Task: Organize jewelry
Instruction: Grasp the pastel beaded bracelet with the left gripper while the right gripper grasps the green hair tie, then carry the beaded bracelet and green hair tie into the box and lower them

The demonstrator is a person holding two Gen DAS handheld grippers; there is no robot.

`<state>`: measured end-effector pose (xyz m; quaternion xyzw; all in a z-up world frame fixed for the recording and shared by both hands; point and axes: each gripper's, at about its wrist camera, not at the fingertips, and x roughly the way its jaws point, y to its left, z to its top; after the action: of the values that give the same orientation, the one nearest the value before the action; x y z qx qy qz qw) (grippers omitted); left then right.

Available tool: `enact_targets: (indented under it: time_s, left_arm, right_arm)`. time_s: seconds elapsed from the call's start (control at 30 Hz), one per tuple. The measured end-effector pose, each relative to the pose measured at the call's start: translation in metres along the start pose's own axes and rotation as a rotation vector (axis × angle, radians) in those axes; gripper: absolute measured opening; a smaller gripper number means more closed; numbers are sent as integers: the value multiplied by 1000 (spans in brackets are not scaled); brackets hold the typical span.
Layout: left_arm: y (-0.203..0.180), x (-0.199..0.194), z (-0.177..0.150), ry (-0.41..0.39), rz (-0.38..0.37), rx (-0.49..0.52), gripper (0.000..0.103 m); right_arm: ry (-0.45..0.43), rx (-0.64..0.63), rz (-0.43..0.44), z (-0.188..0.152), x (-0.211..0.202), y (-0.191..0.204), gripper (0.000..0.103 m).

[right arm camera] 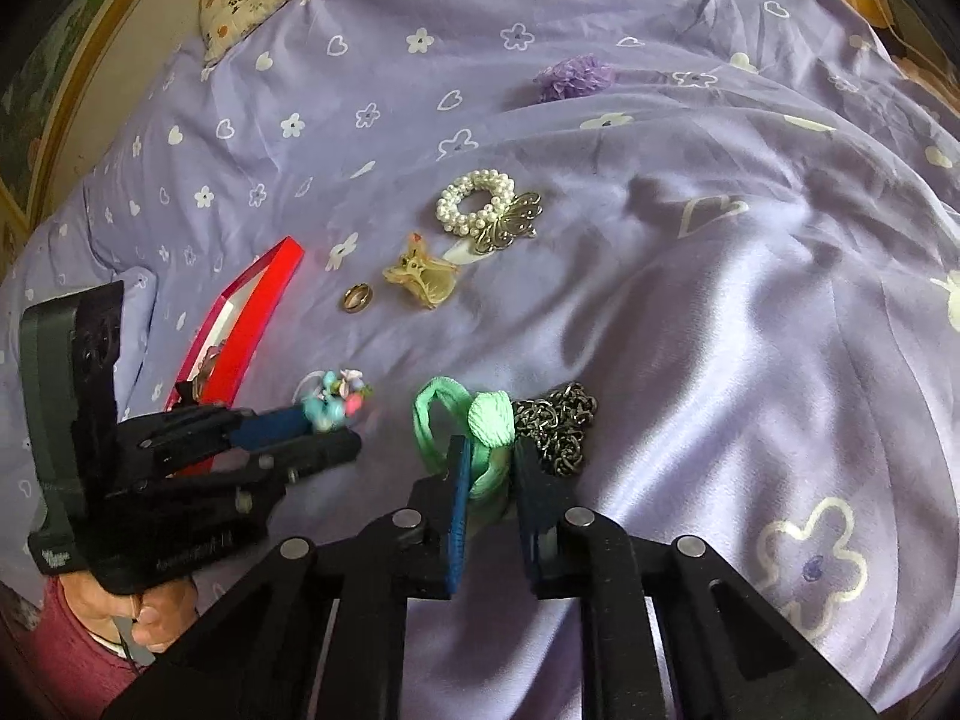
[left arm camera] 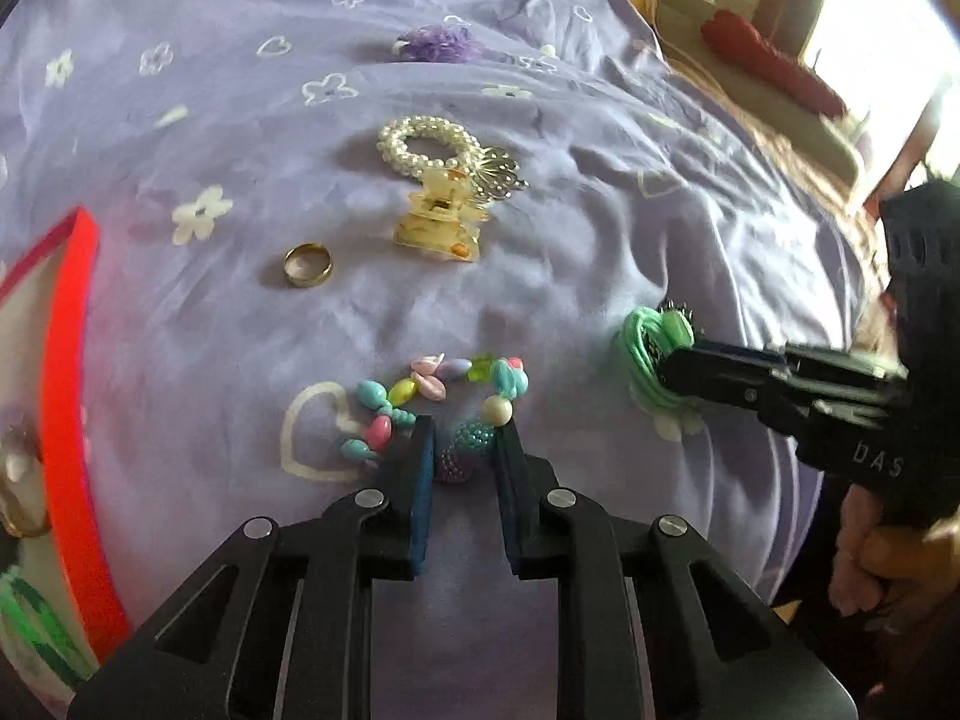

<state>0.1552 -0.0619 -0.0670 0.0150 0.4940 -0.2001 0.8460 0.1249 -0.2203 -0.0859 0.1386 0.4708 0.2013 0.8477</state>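
Pastel beaded bracelet (left arm camera: 444, 405) sits pinched between the left tongs (left arm camera: 465, 441) on the lilac bedsheet (left arm camera: 600, 228); to its right, the right tongs (right arm camera: 486, 462) clamp a green hair tie (right arm camera: 480, 426).

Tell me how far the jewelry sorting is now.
Early. The red box already holds something. Left tongs grip the bead bracelet; right tongs grip the green hair tie. Ring, pearl bracelet, hair claw, chain remain.

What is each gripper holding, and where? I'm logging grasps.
The left gripper pinches the pastel bead bracelet at its large beaded ball; the right gripper clamps the green hair tie at its bunched middle.
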Motion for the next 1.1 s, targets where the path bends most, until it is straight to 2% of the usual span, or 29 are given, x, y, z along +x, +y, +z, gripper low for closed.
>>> enact_targets:
  time_s: [0.1,0.53,1.1]
  left_arm:
    - [4,-7,-2,-23,1,-17,11]
    - [26,-68,-21,-150,-44,-118,11]
    - [59,-133,-51,-262,-9,-225,11]
  right_arm:
    - [-12,-4,5,1,-4,2,13]
    - [-59,-30,42,5,-25,23,13]
    - [-31,-113,113,1,-16,79,13]
